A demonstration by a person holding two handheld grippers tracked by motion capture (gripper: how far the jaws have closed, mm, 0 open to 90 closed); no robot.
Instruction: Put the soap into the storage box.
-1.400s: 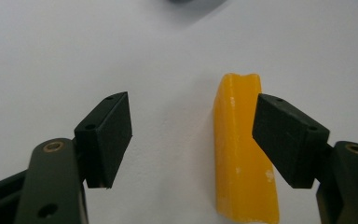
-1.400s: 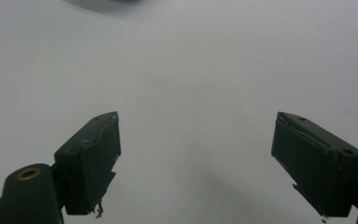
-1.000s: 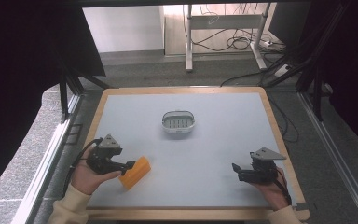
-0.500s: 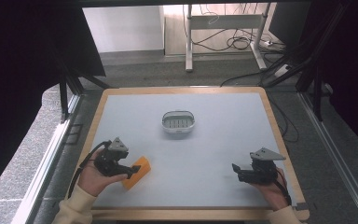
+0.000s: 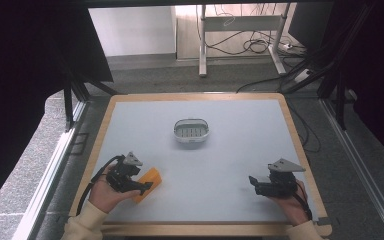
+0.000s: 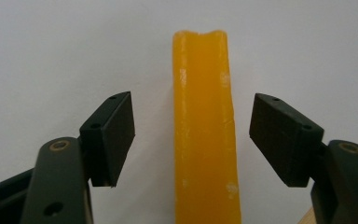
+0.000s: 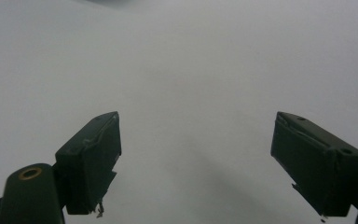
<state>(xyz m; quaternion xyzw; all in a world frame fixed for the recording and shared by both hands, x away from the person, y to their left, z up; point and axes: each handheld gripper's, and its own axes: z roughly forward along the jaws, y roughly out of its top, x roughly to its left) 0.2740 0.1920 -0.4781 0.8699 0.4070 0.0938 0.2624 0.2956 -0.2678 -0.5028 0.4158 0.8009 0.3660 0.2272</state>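
Observation:
An orange-yellow block [image 5: 148, 183] lies on the white table near its front left. My left gripper [image 5: 144, 185] is at the block, held by a hand. In the left gripper view the block [image 6: 205, 135] stands edge-on between the two jaws, and my left gripper [image 6: 193, 135] is open with a gap on each side of it. My right gripper [image 5: 253, 182] rests near the front right, held by the other hand. In the right gripper view my right gripper [image 7: 196, 163] is open over bare white table with nothing between its jaws.
A small white oval dish with a slotted bottom [image 5: 191, 131] stands in the middle of the table. The table's wooden rim [image 5: 200, 229] runs along the front. Beyond the far edge are a desk frame and cables on the floor [image 5: 250, 45].
My left gripper has turned and moved slightly right and toward the front edge, so its open jaws now straddle the orange block. The right gripper has stayed where it was.

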